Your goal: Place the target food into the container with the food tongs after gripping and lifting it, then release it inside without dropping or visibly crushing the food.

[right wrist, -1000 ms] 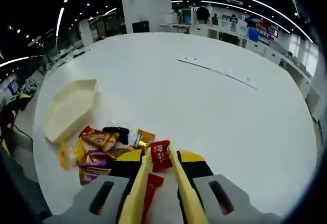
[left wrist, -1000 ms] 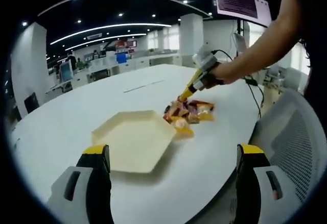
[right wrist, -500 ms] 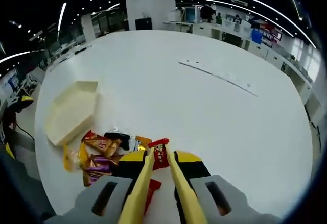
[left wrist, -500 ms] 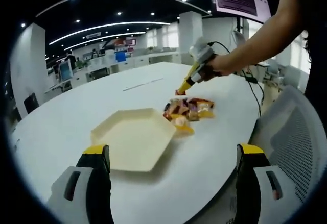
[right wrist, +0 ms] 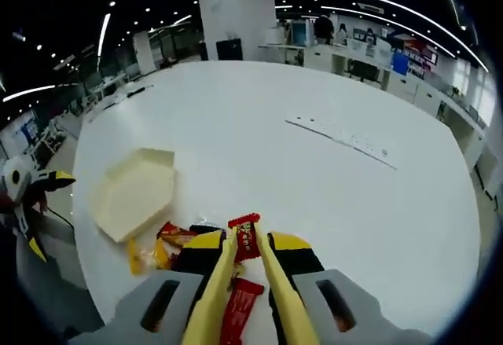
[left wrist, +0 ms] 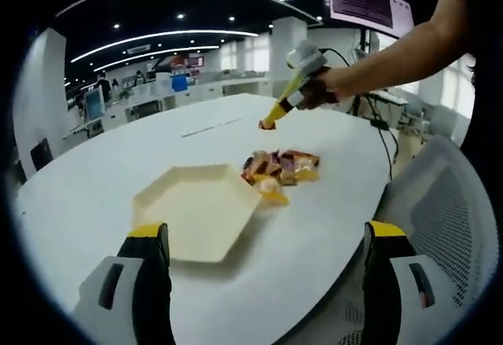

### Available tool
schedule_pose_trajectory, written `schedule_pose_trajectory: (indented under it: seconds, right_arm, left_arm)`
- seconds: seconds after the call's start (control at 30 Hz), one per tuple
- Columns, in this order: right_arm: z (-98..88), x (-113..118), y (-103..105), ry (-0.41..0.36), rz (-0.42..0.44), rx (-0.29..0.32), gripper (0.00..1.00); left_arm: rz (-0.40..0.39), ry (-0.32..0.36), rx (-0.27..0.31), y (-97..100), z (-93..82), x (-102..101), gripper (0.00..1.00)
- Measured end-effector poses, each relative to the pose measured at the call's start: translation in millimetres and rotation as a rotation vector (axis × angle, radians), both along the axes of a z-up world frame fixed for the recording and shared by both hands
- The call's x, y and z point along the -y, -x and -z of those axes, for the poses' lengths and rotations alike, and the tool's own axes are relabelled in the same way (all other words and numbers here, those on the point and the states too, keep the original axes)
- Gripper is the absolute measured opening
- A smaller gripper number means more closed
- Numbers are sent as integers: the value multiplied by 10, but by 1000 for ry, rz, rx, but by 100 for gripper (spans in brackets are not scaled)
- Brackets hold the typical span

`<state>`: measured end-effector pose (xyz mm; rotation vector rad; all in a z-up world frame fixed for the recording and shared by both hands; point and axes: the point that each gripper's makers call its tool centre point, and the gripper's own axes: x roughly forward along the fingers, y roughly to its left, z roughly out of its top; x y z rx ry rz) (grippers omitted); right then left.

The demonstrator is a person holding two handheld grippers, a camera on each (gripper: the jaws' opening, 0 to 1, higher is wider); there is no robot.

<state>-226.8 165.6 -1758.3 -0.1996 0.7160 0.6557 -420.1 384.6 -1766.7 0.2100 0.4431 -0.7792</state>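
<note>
While the right tool (right wrist: 245,244) clamps tongs (right wrist: 236,282) on a red candy (right wrist: 245,235) above the pile (left wrist: 279,170), its long axis continuing the tongs, the left tool (left wrist: 267,282) stands apart near the tray (left wrist: 192,211).

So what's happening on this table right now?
A person is moving wrapped snacks into a container with yellow tongs. The right gripper squeezes the tongs, which pinch a red wrapped candy held up above the snack pile on the white table. The beige hexagonal container beside the pile has nothing in it. The left gripper hangs open near the table edge, holding nothing.
</note>
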Motion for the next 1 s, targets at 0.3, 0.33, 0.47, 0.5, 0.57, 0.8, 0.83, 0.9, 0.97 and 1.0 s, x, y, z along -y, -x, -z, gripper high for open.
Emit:
schedule_pose_trajectory:
  seconds: [0.3, 0.33, 0.47, 0.5, 0.57, 0.8, 0.83, 0.9, 0.97, 1.0]
  right_arm:
    - [-285, -318, 34, -51, -19, 30, 19]
    - [-308, -369, 43, -60, -22, 30, 19]
    - [-440, -702, 87, -97, -50, 48, 20]
    - [-479, -797, 105, -96, -63, 54, 20]
    - [-543, -952, 117, -107, -79, 56, 19]
    - [-707, -1336, 158, -102, -146, 72, 20]
    - [-709, -1373, 160, -99, -154, 73, 20]
    - [-715, -1458, 186, -98, -167, 68, 20]
    - [-713, -1525, 220, -100, -178, 61, 20]
    - [-709, -1549, 234, -102, -182, 55, 20]
  left_arm:
    - [42, -45, 23, 44, 36, 42, 100]
    - [37, -32, 28, 40, 14, 49, 99]
    - [45, -60, 13, 56, 68, 59, 99]
    - [47, -58, 18, 60, 60, 57, 99]
    - [43, -94, 38, 52, 78, 37, 99]
    - [31, -130, 59, 19, 87, -12, 99]
    - [31, -123, 50, 24, 88, -3, 99]
    - [46, -123, 59, 39, 79, 23, 99]
    - [48, -122, 69, 41, 61, 35, 99]
    - [51, -133, 79, 33, 63, 35, 99]
